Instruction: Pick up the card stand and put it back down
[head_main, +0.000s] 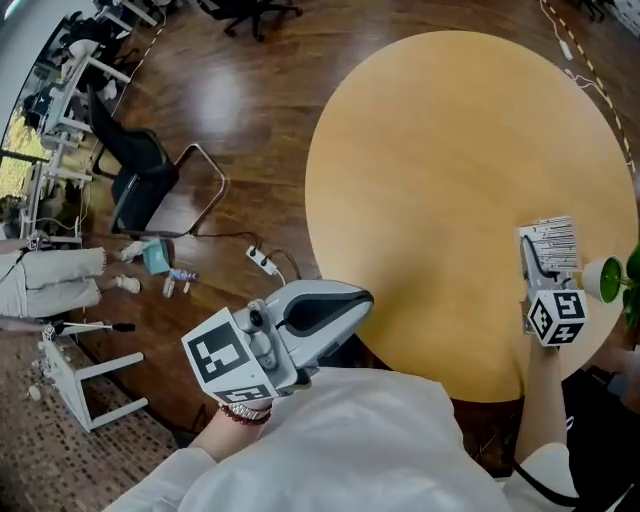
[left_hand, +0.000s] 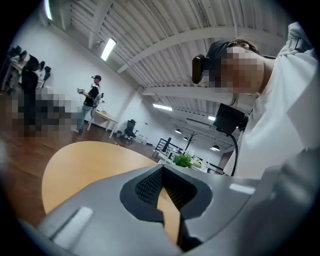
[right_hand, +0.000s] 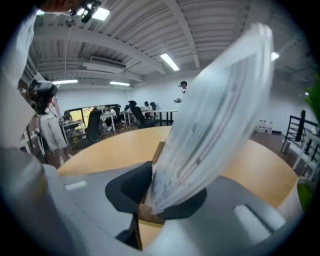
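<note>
The card stand (head_main: 549, 243), a small wooden block holding a printed card (right_hand: 215, 115), is at the right edge of the round wooden table (head_main: 450, 170). My right gripper (head_main: 537, 262) is shut on it. In the right gripper view the wooden block (right_hand: 150, 207) sits between the jaws and the card leans up to the right. Whether the stand touches the tabletop I cannot tell. My left gripper (head_main: 355, 298) hangs at the table's near edge, shut and holding nothing; in the left gripper view (left_hand: 167, 197) only a thin wedge of table shows between its jaws.
A green plant in a white pot (head_main: 607, 279) stands just right of the right gripper. On the wooden floor to the left are a black chair (head_main: 148, 183), a power strip (head_main: 262, 261) and a white stool (head_main: 85, 385). A person (left_hand: 90, 102) stands far off.
</note>
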